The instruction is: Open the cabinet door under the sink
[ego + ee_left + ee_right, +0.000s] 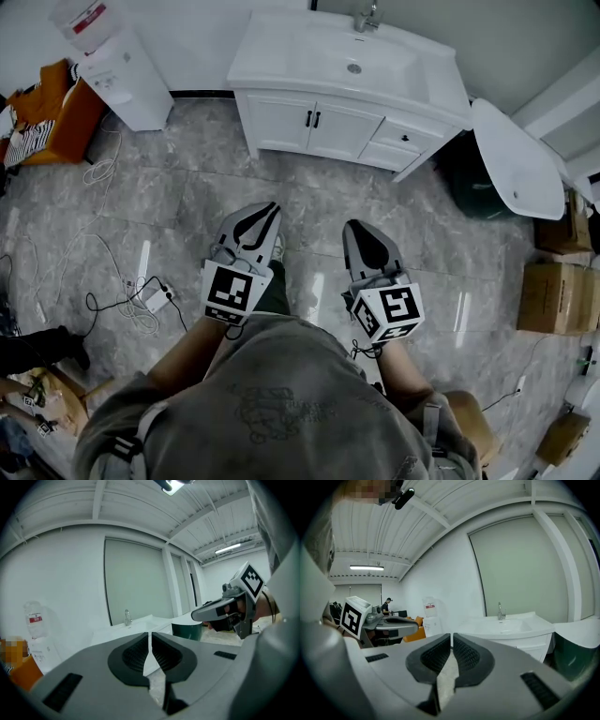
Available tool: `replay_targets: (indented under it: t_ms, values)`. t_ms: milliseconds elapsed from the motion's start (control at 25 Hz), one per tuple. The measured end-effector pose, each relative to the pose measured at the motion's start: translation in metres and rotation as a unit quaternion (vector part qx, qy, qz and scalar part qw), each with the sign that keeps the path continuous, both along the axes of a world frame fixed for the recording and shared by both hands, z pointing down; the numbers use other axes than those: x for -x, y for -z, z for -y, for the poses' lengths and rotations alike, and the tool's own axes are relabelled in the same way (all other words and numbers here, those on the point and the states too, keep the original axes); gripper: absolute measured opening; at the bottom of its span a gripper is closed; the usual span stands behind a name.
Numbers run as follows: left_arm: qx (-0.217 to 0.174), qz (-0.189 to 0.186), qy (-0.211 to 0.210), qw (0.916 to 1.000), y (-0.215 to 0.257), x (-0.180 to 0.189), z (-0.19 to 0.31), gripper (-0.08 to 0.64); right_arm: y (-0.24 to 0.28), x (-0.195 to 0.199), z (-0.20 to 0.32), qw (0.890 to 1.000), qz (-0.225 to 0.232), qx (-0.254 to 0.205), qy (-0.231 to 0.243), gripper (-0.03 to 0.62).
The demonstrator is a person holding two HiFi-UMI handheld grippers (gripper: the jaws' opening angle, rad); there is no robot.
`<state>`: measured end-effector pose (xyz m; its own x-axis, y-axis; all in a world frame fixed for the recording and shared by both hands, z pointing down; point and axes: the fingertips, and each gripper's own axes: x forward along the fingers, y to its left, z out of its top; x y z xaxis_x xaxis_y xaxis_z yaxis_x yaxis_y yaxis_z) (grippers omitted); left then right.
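**Both grippers empty, cabinet not yet reached**

The person is standing on the grey floor (pixel 187 206) and is facing the white cabinet (pixel 267 101), which is sitting under the sink (pixel 319 58) against the far wall. The left gripper (pixel 270 208) and the right gripper (pixel 353 228) are pointing toward it, side by side, and both are well apart from it. In each gripper view the two dark pads are lying together with only a thin slit between them, and nothing is caught there, so both grippers are clenched on nothing.

The cabinet is showing two doors (pixel 281 124) in its left and middle part, and small drawers (pixel 403 141) at its right. Two short black handles (pixel 313 119) are standing upright, just beside each other, where the doors are meeting (which door is meant, I cannot tell from the task).

I am judging that a door is a stiff, light panel with a smooth painted face, too slippery for the pads. The handle is the only good place to take hold. The jaws need opening first, then closing across the thin bar. The pull probably needs to follow an arc, because the hinges are likely sitting at the outer edge.
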<state>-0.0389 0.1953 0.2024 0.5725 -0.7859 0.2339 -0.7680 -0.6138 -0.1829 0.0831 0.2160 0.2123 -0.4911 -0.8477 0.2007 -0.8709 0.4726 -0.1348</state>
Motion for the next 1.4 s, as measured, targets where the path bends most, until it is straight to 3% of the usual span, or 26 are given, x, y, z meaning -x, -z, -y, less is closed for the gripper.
replay_targets:
  t_ms: [320,560,760,1080,1320,1400]
  values:
    - [0.017,-0.007,0.006,0.9998,-0.018,0.019,0.091,0.034,-0.016,0.011,0.086,1.0,-0.001,0.024,-0.013,0.037]
    - [0.041,-0.009,-0.015,0.999,-0.027,0.025,0.163,0.034,-0.021,0.026,0.158,0.999,-0.003,0.042,-0.027,0.037]
    - [0.07,0.003,-0.042,0.9967,-0.048,0.022,0.22,0.034,-0.038,0.037,0.217,0.997,0.018,0.061,-0.039,0.037]
    - [0.095,0.032,-0.062,0.9931,-0.09,0.015,0.303,0.035,-0.082,0.034,0.306,0.994,-0.013,0.085,-0.062,0.038]
    - [0.128,-0.011,-0.036,0.991,-0.131,0.003,0.355,0.038,-0.134,0.03,0.351,0.991,-0.037,0.116,-0.053,0.038]
    - [0.141,-0.012,-0.027,0.9896,-0.151,-0.003,0.371,0.079,-0.155,0.028,0.367,0.99,-0.047,0.124,-0.048,0.039]
